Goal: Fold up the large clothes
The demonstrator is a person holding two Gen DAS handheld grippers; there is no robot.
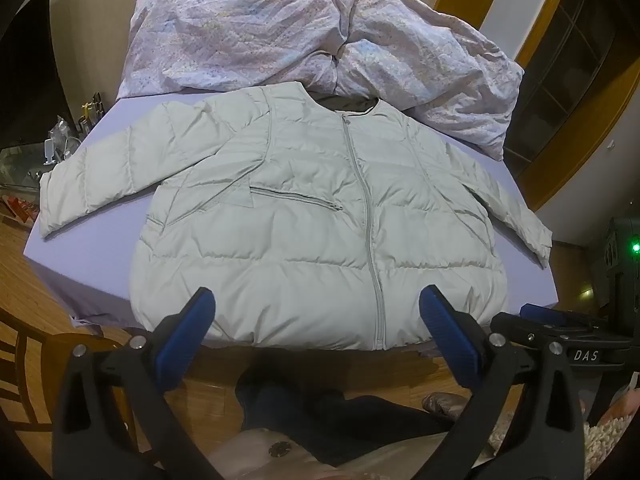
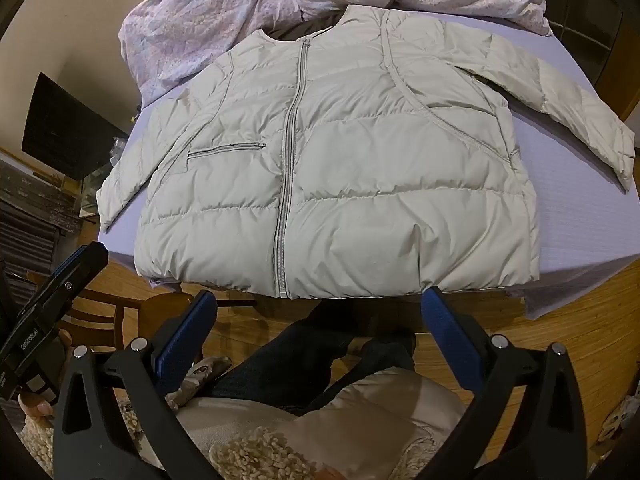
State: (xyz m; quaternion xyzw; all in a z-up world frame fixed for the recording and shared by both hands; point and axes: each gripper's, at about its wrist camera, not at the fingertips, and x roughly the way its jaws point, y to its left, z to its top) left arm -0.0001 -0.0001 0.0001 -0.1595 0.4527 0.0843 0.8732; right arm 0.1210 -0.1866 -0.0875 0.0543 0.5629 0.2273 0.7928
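Left wrist view: a pale grey-green puffer jacket (image 1: 316, 216) lies front-up and zipped on a lavender-covered counter (image 1: 100, 276), both sleeves spread outward and its hem overhanging the near edge. The central zipper (image 1: 366, 216) runs from collar to hem; a slanted chest pocket zip (image 1: 296, 198) sits to one side of it. A crumpled floral duvet (image 1: 312, 40) is heaped at the far end of the counter, touching the jacket's collar and shoulder. The left claw (image 1: 316, 312) hangs just before the hem, released, its blue-padded fingers (image 1: 188, 340) spread wide with nothing between them. At the right margin part of the right claw (image 1: 560, 324) shows beside it, at about the same height; its opening cannot be judged from here. Below are a wooden floor (image 1: 24, 276), a wooden chair (image 1: 24, 360) and the person's dark-trousered legs (image 1: 320, 412).

Right wrist view: the same jacket (image 2: 352, 168) fills the counter (image 2: 580, 220), hem nearest the camera, the sleeve (image 2: 580, 116) on the right of the frame angled toward the counter's edge. The right claw (image 2: 320, 312) is held short of the hem, likewise released, its blue pads (image 2: 448, 340) wide apart and not touching the fabric. The left claw's body (image 2: 52, 304) enters at the left margin. A dark screen (image 2: 68, 128) stands against the wall beyond the counter.
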